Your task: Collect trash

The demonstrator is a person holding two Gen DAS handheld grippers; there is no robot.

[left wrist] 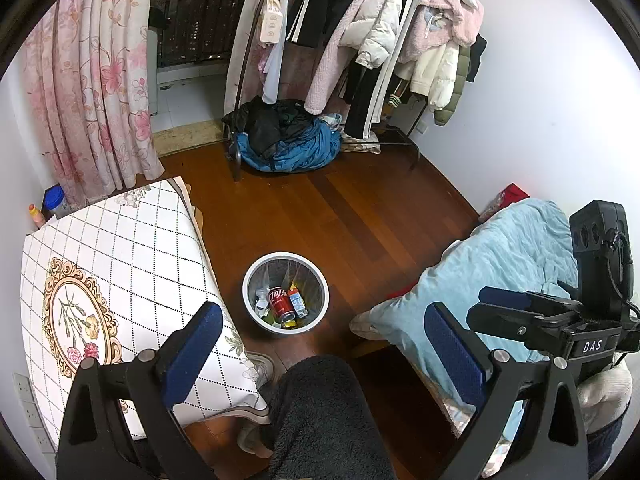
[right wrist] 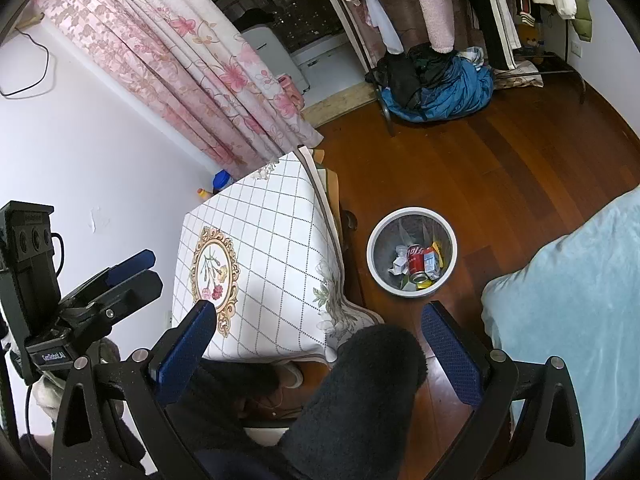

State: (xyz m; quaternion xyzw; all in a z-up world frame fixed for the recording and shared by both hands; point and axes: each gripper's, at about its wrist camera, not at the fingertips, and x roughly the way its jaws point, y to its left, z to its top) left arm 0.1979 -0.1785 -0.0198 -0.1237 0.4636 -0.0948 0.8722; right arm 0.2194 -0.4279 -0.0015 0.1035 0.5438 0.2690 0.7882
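Note:
A round grey waste bin stands on the wooden floor between the table and the bed. Inside it lie a red soda can, a small blue and white carton, crumpled paper and yellow scraps. My left gripper hangs open above and short of the bin, with nothing between its blue pads. The right wrist view shows the same bin and can. My right gripper is open too and holds nothing. Each gripper shows at the edge of the other's view.
A table with a checked floral cloth stands left of the bin. A bed with a light blue blanket is on the right. A person's dark fleece leg is below the grippers. A clothes rack and a blue pile stand behind.

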